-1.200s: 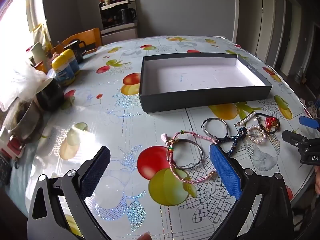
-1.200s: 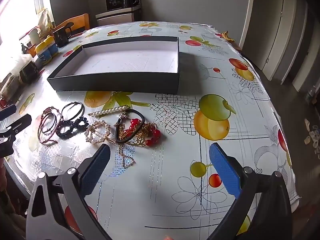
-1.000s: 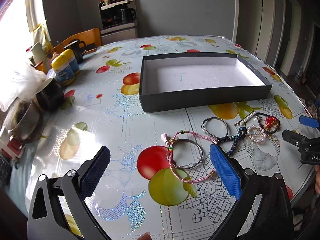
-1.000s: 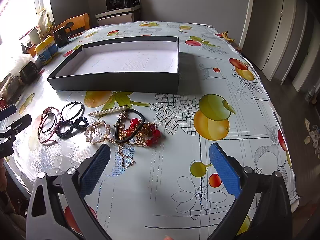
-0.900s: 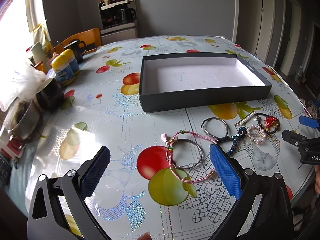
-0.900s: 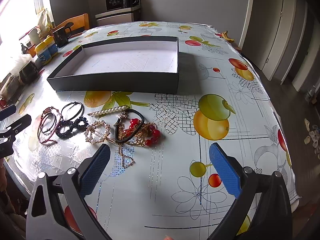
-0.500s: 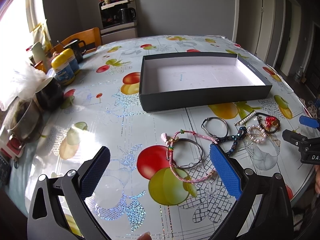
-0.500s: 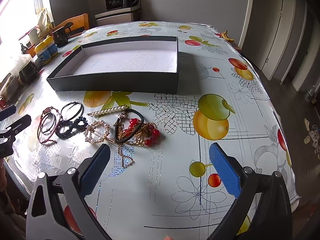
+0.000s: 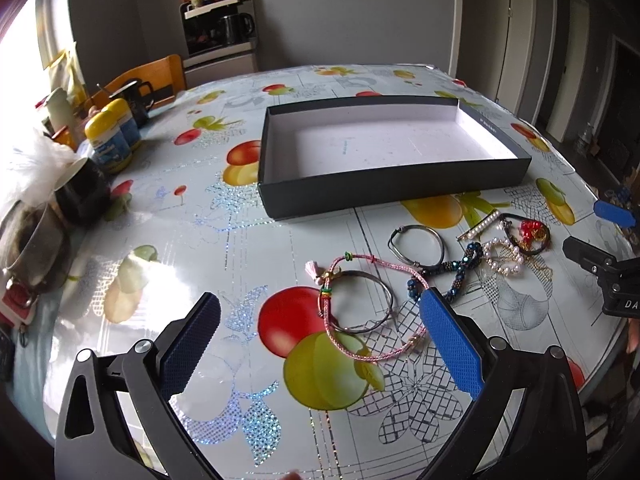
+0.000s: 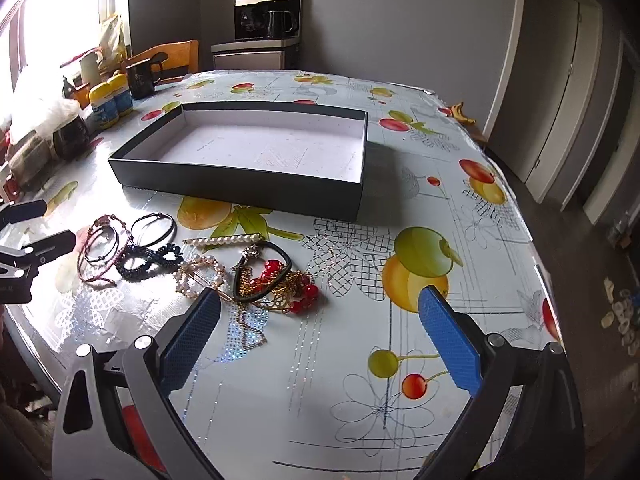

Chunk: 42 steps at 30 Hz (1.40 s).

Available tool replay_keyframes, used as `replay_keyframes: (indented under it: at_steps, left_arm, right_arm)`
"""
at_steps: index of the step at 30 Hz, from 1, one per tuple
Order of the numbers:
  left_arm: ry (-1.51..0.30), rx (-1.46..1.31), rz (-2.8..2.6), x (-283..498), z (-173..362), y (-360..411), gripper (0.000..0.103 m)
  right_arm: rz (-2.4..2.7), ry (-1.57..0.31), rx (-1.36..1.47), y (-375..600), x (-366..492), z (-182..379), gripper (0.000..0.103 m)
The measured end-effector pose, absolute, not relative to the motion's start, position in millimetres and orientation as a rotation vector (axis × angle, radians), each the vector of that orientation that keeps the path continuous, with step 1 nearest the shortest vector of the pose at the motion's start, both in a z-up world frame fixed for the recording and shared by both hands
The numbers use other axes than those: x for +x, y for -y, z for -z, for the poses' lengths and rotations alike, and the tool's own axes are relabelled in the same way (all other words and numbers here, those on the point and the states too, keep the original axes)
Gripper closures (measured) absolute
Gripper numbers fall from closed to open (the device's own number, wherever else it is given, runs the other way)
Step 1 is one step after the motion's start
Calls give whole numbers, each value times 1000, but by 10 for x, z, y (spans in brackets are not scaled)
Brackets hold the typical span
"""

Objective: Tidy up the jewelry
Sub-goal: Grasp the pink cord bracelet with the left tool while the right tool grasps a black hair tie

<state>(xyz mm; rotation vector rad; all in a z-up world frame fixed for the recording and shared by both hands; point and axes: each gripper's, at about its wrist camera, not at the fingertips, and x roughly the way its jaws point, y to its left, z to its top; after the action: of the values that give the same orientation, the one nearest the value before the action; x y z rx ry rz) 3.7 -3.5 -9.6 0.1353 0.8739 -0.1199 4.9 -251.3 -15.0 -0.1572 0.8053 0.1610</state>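
Both tongs, left tongs and right tongs, hover released and empty over the desk, since the jewelry, pink cord bracelet to red bead bracelet, lies loose just near of the empty black box, awaiting pickup.

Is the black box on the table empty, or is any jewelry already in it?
Empty. The black box shows only its bare white floor in both views; the jewelry all lies on the table in front of it.

Glossy plastic tablecloth; matt card box; metal bangle.
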Motion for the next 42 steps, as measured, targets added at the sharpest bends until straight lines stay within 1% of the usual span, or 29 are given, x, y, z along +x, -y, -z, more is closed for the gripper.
replay_keyframes:
  at_steps: [3,5,9,15,16,18,19,20,22,23,24,25,27,34,35,37,42]
  left_arm:
    - [-892,106,155,33,86,9,2]
    - [-841,135,142,-3,49,2,2]
    - [-823,159,144,9,23,-31,2]
    - [-839,132,154,84,14,-125,2]
    - [-831,125,158,93,18,-131,2]
    - [-824,127,164,106,16,-144,2]
    - [-823,135,163,117,12,-146,2]
    - [-821,142,166,125,6,-149,2]
    - [-813,146,185,134,-14,-159,2]
    - [-808,145,190,139,-26,-166,2]
    - [-804,146,195,142,-37,-177,2]
    - [-799,147,200,145,-47,-188,2]
    - [-791,145,197,145,-60,-215,2]
    - [-798,130,194,160,-31,-288,2]
    - [-801,127,197,163,-29,-295,2]
    - [-806,125,195,177,-25,-316,2]
    - [-816,95,193,218,-31,-421,2]
  right_arm:
    - [-205,-820,-142,2542,59,146,5]
    - [-238,-799,-131,2558,42,131,5]
    - [-263,-801,-159,2510,60,101,5]
    - [-315,-846,-123,2521,343,60,6]
    - [-323,-853,-122,2517,402,60,7]
    - [-351,-882,-125,2491,515,75,27]
    - [-371,-906,-120,2479,575,90,35]
    - [-397,-929,-117,2460,628,106,39]
    - [-446,-966,-125,2416,695,138,55]
    - [-460,-982,-132,2396,725,153,61]
    - [-470,-993,-142,2379,748,164,72]
    - [-481,-1001,-152,2361,768,174,79]
    - [-495,-1020,-166,2333,811,197,84]
    - [-516,-1079,-215,2277,899,273,85]
    - [-515,-1084,-225,2268,904,281,86]
    - [-513,-1092,-243,2250,921,295,93]
    - [-515,-1107,-284,2192,937,358,93]
